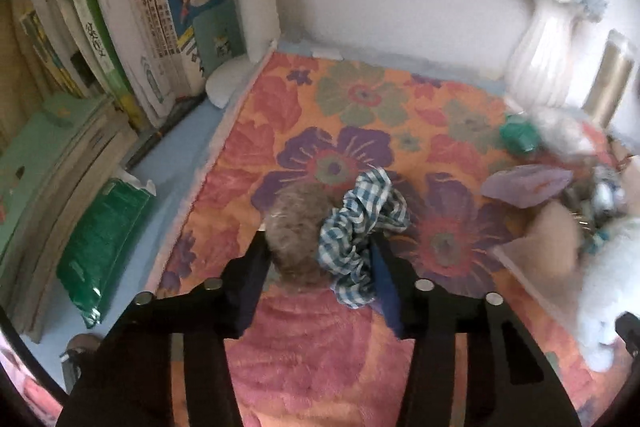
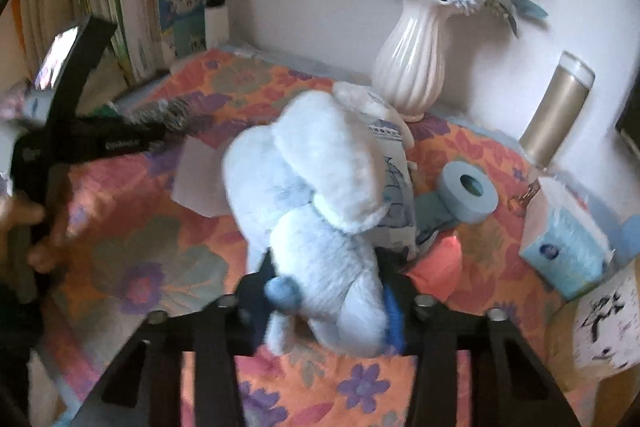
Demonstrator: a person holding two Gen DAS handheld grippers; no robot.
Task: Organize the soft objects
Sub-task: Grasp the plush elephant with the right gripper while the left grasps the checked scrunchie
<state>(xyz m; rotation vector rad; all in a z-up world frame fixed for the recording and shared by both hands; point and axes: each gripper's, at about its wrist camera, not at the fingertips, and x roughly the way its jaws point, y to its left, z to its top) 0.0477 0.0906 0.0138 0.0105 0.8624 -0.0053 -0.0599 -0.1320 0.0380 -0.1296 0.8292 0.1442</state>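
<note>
Fingers of our left gripper [image 1: 320, 247] clamp a grey fuzzy scrunchie [image 1: 296, 223] and a blue checked scrunchie [image 1: 360, 227], both resting on the floral blanket [image 1: 360, 91]. Our right gripper [image 2: 324, 291] squeezes a pale blue plush toy [image 2: 316, 211] just above that blanket, near the white vase [image 2: 408, 63].

L gripper [image 1: 320, 251] is pointing steeply down, jaws pinching in on grey furry ball [image 1: 298, 223] + checked scrunchie [image 1: 360, 227]. R gripper [image 2: 324, 287] is angling down too, jaws squeezing pale blue plush toy [image 2: 316, 211] at its body. Person's hand [image 2: 36, 227] is gripping L gripper's handle, seen in right wrist view.
</note>
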